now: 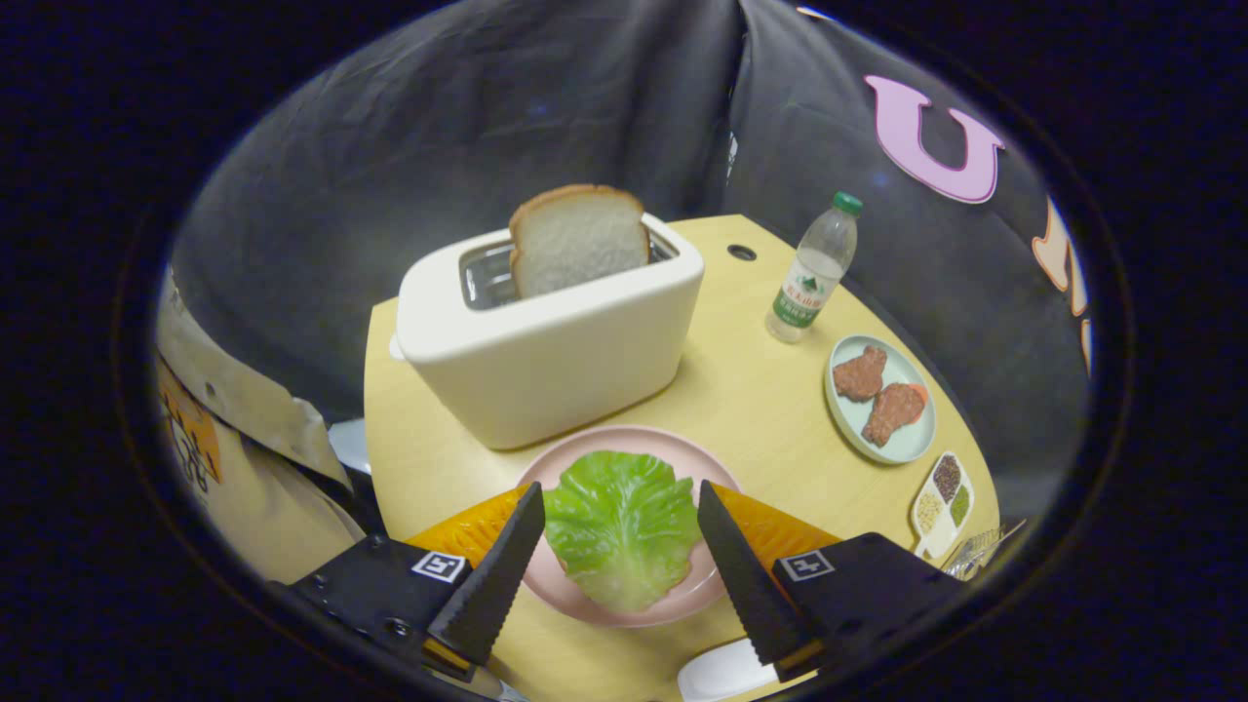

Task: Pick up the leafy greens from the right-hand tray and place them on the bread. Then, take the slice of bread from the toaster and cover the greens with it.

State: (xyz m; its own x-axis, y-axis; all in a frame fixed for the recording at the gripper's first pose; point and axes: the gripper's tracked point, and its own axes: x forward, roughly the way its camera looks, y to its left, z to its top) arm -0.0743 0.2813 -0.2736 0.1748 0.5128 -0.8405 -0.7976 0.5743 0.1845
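Black, with toothed inner edges, the two fingers (492,575) of the tool (621,512) stand wide apart and hold nothing. Between them lies a pink plate (682,595), and on it the leafy greens (620,522): one broad lettuce leaf, bright green, crinkled, with pale veins from a middle rib. The leaf covers most of the plate, so I cannot tell if bread is under it. Neither finger touches the leaf; each tip is just beside its edge, one on each side.

Just beyond the plate, on the pale wooden table (741,390), stands a cream toaster (546,341). One slice of bread (577,239) stands upright in its slot, white with a brown crust, and its upper half rises above the top.

To the right of the tool, near the table edge, is a small white dish (938,531) with four compartments that hold small grains in dark, pale and green colours. Further on is a light blue plate (902,444) with two brown pieces of meat (876,390). Beyond this, to the right of the toaster, stands a clear water bottle (814,268) with a green cap.
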